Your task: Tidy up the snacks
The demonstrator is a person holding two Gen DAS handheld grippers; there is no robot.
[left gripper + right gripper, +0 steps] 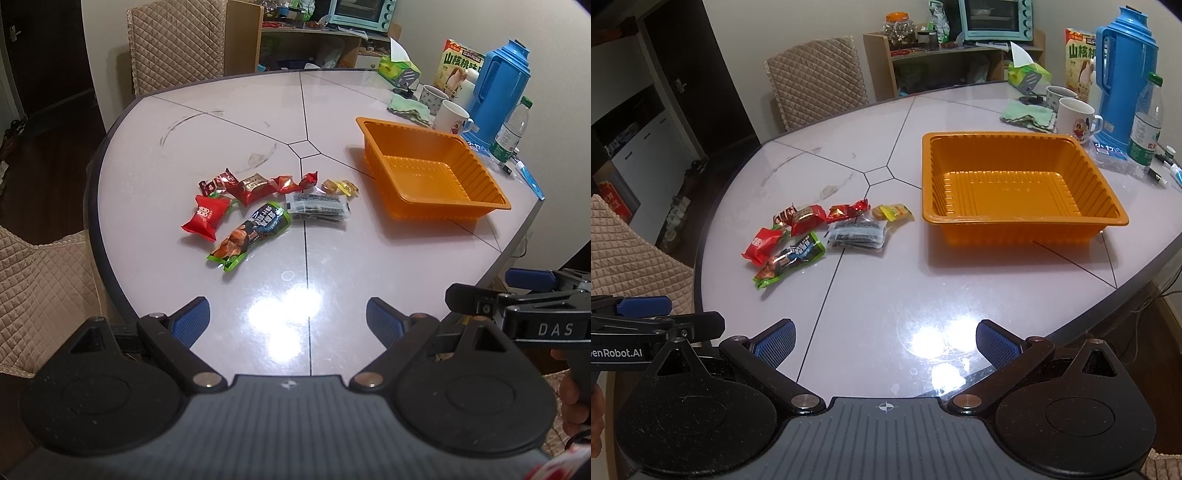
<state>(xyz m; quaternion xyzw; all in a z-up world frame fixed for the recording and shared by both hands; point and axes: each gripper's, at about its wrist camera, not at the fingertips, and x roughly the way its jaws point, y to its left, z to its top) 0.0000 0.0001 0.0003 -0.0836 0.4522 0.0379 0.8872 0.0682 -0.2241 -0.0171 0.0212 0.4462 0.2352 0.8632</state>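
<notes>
Several wrapped snacks lie in a loose cluster on the pale table (332, 258): a red candy pack (205, 218), a green snack pouch (251, 230), a clear seaweed packet (317, 207), small red sweets (255, 184) and yellow candies (340, 187). To their right sits an orange tray (458, 201) with nothing in it. The same tray (1104, 212) and snack cluster (820, 230) appear in the right wrist view. My left gripper (288, 319) hovers open over the near table edge. My right gripper (884, 341) is open too, holding nothing, right of the left one.
At the table's far right stand a blue thermos (1124, 74), a water bottle (1147, 125), two mugs (1076, 118), a green cloth (1028, 114), a tissue box (1027, 72) and a carton. Quilted chairs (816, 88) ring the table; a shelf with a toaster oven (995, 18) stands behind.
</notes>
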